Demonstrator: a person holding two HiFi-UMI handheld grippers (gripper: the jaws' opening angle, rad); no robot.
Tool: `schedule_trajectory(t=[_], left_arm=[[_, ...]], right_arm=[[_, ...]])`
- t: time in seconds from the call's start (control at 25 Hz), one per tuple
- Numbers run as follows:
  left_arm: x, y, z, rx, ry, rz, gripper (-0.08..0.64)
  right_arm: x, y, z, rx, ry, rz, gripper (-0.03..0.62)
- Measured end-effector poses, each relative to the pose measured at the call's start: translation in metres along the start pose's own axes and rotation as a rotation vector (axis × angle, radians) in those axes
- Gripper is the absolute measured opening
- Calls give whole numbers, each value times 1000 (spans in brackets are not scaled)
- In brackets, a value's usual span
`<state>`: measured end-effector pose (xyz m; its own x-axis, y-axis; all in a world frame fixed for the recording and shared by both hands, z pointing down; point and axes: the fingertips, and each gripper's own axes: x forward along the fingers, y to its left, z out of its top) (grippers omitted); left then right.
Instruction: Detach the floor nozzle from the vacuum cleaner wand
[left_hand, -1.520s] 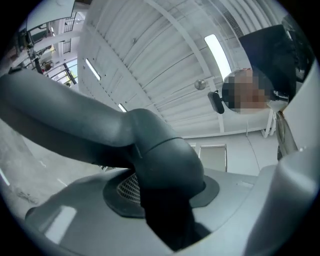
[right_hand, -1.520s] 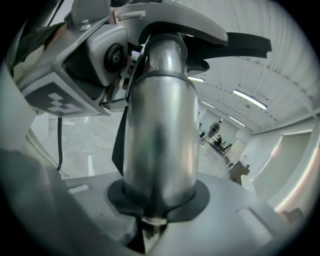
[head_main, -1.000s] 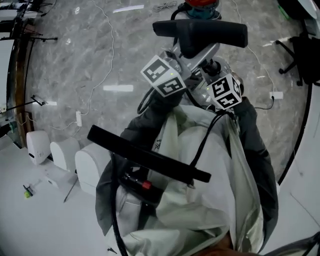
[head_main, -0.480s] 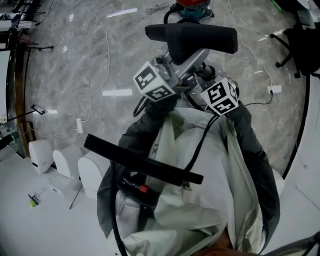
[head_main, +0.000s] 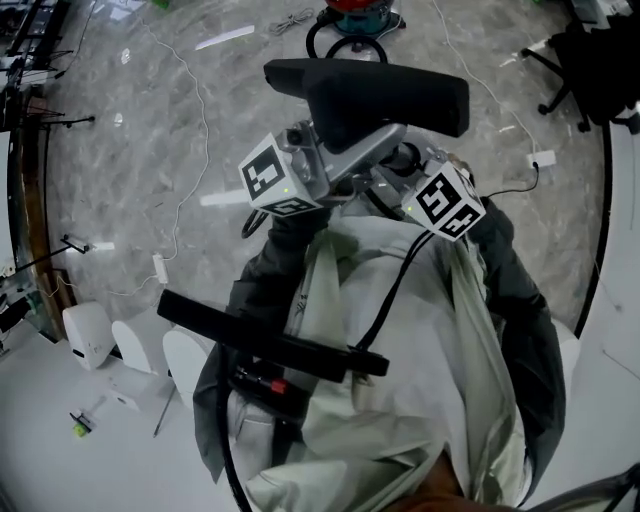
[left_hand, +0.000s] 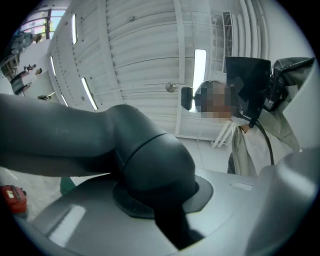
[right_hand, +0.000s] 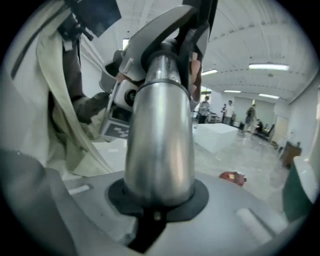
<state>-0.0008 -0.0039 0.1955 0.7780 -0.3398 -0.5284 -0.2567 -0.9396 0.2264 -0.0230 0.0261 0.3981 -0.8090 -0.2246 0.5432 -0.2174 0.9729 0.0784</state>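
The floor nozzle (head_main: 365, 90), a broad dark head of hard plastic, is held up in the air in front of the person, well above the marble floor (head_main: 150, 150), and looks still joined to the wand (right_hand: 160, 125). It should be stiff and fairly light, but its width would lever against a grip taken far out, so the thick neck (left_hand: 150, 160) close to the joint is the place to hold. The wand is smooth, shiny metal, probably slippery, so it wants a firm squeeze: the left gripper (left_hand: 162, 197) has its jaws clamped narrow on that neck, and the right gripper (right_hand: 156, 200) has its jaws clamped narrow round the wand, along from the joint.
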Motion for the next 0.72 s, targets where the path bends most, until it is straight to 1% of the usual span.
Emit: schedule_trajectory(t=[0.04, 0.08, 0.12, 0.16, 0.2, 0.32, 0.4, 0.48, 0.52, 0.56, 0.6, 0.64, 0.72], left_arm=[[1, -5, -1, -1, 5, -30, 72], [2, -7, -1, -2, 7, -45, 72], [2, -6, -2, -2, 6, -44, 72], [1, -4, -2, -1, 3, -30, 71], [0, -1, -1, 0, -3, -3, 71], [-6, 6, 5, 0, -32, 94, 70], [-8, 9, 8, -13, -36, 155, 69], [-8, 13, 7, -27, -21, 217, 69], [-6, 13, 5, -31, -8, 236, 69], [-4, 10, 3, -31, 5, 237, 71], [-2, 6, 1, -28, 17, 216, 72], [0, -1, -1, -21, 25, 175, 72], [2, -22, -3, -7, 32, 47, 72]], right_arm=[[-2, 8, 0, 8, -13, 82, 66], [-2, 13, 1, 17, -22, 138, 66], [-2, 14, 1, 25, -23, 152, 66], [-1, 11, 1, 32, -17, 120, 64], [1, 5, 0, 38, -5, 52, 63], [1, -11, 1, 38, 41, -208, 60], [-4, -18, 0, 34, 76, -350, 60], [-10, -22, -2, 38, 92, -448, 58], [-12, -22, -2, 43, 89, -467, 58], [-12, -20, -3, 47, 80, -455, 58], [-12, -14, -3, 49, 64, -409, 58], [-11, -7, -3, 47, 43, -336, 58], [-11, 14, -1, 36, -5, -149, 58]])
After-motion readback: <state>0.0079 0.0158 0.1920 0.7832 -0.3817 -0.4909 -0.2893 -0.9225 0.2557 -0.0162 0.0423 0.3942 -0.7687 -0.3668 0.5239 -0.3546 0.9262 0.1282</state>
